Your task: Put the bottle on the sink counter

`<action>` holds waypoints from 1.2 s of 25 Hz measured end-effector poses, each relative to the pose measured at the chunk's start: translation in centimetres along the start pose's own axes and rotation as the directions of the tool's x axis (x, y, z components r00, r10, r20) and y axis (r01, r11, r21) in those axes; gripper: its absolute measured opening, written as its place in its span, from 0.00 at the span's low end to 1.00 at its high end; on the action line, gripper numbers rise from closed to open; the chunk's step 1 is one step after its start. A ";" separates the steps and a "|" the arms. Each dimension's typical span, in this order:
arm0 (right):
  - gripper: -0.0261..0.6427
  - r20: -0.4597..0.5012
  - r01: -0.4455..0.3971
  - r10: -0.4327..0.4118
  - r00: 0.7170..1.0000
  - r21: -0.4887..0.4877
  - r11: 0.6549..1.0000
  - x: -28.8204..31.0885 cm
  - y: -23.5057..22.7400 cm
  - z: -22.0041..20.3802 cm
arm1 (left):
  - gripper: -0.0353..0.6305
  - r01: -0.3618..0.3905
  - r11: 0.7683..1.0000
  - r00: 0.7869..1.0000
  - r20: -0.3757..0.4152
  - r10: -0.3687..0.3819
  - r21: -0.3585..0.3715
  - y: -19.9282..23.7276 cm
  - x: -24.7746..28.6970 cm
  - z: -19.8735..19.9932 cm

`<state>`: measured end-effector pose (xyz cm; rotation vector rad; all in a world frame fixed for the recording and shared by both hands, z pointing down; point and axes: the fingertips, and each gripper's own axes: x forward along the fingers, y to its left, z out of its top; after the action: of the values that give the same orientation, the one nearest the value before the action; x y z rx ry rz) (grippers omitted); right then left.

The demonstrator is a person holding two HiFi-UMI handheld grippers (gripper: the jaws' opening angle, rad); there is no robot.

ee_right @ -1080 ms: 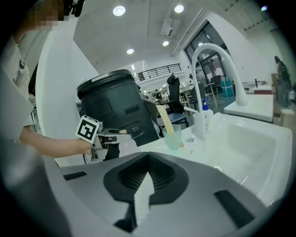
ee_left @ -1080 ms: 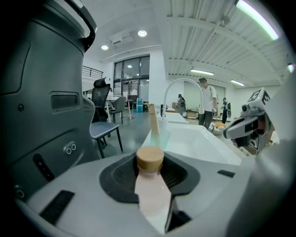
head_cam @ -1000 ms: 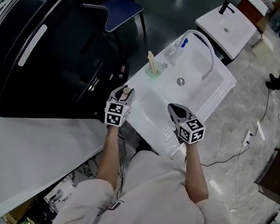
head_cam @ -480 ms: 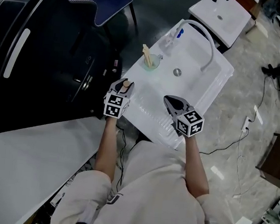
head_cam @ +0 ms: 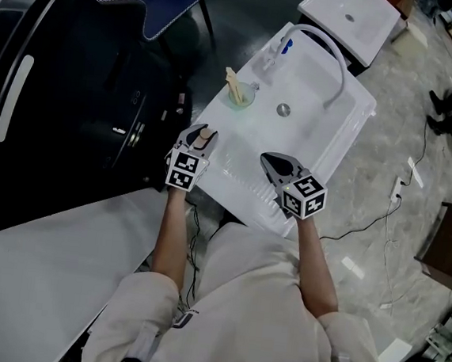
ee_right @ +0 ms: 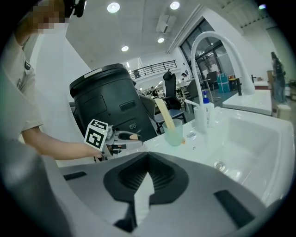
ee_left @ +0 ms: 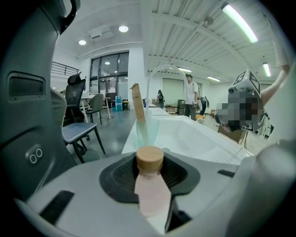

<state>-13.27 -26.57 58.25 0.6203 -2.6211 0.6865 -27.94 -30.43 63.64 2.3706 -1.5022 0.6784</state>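
Green cup (head_cam: 242, 98) on the surface's (head_cam: 242, 182) left edge holds a wooden stick (head_cam: 233, 84). Left gripper (head_cam: 199, 134) angled down at the near-left corner, jaws pinching the pink bottle (ee_left: 150, 190). Right gripper (head_cam: 269, 160) over the near edge, jaws pressed together, empty.

Two tongs (head_cam: 199, 132) (head_cam: 268, 159), one bottle (ee_left: 150, 185), one cup (head_cam: 242, 99), one faucet (head_cam: 334, 56), two sinks (head_cam: 316, 113) (head_cam: 348, 25) and one chair (head_cam: 167, 7).

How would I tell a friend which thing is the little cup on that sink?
Find the long white sink with the tall arched faucet. On the rim to the person's left, nearer than the faucet's base, stands a pale green see-through cup. Unlike the clear blue-capped bottle by the faucet, it is open-topped with a tan stick leaning in it.
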 end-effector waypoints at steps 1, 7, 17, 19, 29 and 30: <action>0.05 -0.003 -0.004 0.004 1.000 -0.002 1.000 0.1 0.2 -0.1 | 0.24 0.010 1.000 1.000 0.004 -0.010 0.008 -0.2 -0.2 0.2; 0.05 -0.008 -0.015 0.015 1.000 -0.010 1.000 0.4 0.8 0.1 | 0.24 0.005 1.000 1.000 0.019 -0.005 0.015 -0.6 -0.8 0.2; 0.05 0.082 -0.057 0.047 0.995 0.129 0.990 0.5 0.5 1.5 | 0.24 -0.033 0.999 0.999 0.025 0.032 0.035 -1.0 -0.7 -0.2; 0.05 0.098 -0.056 0.042 0.994 0.146 0.988 0.3 0.4 1.9 | 0.25 -0.041 0.999 0.999 0.026 0.041 0.022 -1.0 -0.7 -0.2; 0.05 0.092 -0.053 0.038 0.995 0.165 0.985 0.1 0.2 1.7 | 0.26 -0.062 0.998 0.998 0.032 0.062 0.000 -0.7 -0.6 0.1; 0.05 0.089 -0.054 0.041 0.995 0.160 0.986 0.1 0.4 1.7 | 0.27 -0.068 0.998 0.997 0.039 0.068 -0.002 -0.7 -0.7 0.3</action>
<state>-13.90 -27.21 56.77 0.6487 -2.6848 0.9143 -27.51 -29.71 63.02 2.3545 -1.6052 0.6503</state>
